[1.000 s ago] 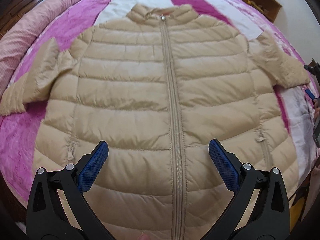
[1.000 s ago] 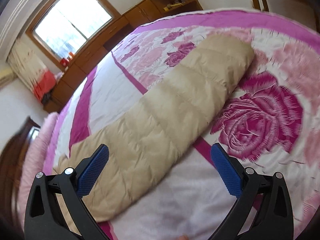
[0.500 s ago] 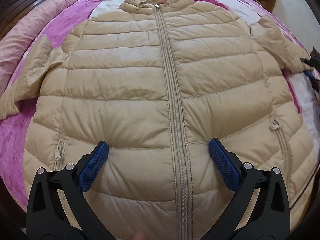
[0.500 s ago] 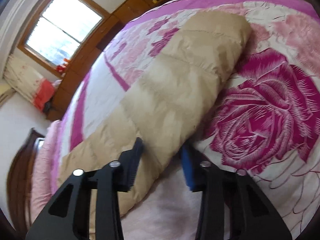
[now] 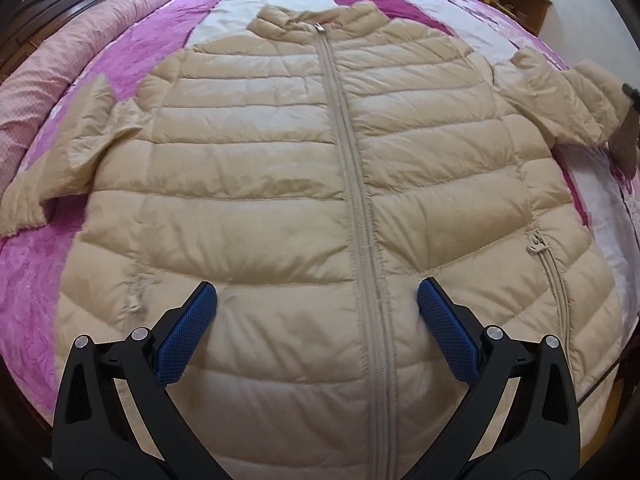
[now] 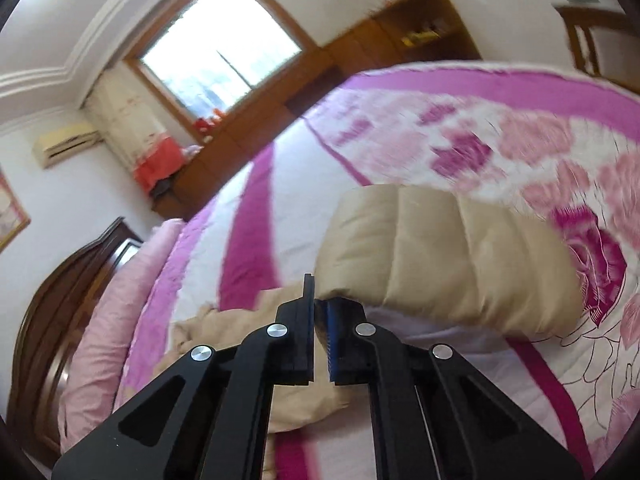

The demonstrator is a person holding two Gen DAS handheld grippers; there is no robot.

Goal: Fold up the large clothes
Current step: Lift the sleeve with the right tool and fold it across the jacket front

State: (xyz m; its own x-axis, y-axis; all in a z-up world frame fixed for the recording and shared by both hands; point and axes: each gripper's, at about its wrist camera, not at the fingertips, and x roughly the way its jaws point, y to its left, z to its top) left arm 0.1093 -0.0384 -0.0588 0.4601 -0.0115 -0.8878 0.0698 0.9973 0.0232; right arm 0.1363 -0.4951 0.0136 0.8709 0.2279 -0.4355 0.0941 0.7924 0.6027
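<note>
Item: beige quilted puffer jacket, zipped to the collar, lying face-up and spread flat on a bed with a pink and magenta floral cover; both sleeves out to the sides.

Left gripper: jaws wide, holding nothing, hovering above the jacket's lower front with the centre zip between its fingers.

Right gripper: jaws pinched nearly together on the right sleeve, which is raised off the cover and bent back toward the body. Motion blur makes it hard to tell how much fabric sits between the pads; it looks like a thin edge near the cuff.

Risks, as judged:
- Slick shell fabric may slip from so narrow a bite, dropping the sleeve short of the chest.
- Puffy filling is likely to spring back, so a fold left unpressed could reopen.
- Pulling the sleeve across with the left gripper off the cloth may drag the whole body sideways and skew the lay.

Condition: horizontal baffles plump, light creasing at the shoulders, pocket zip visible at the lower side.
</note>
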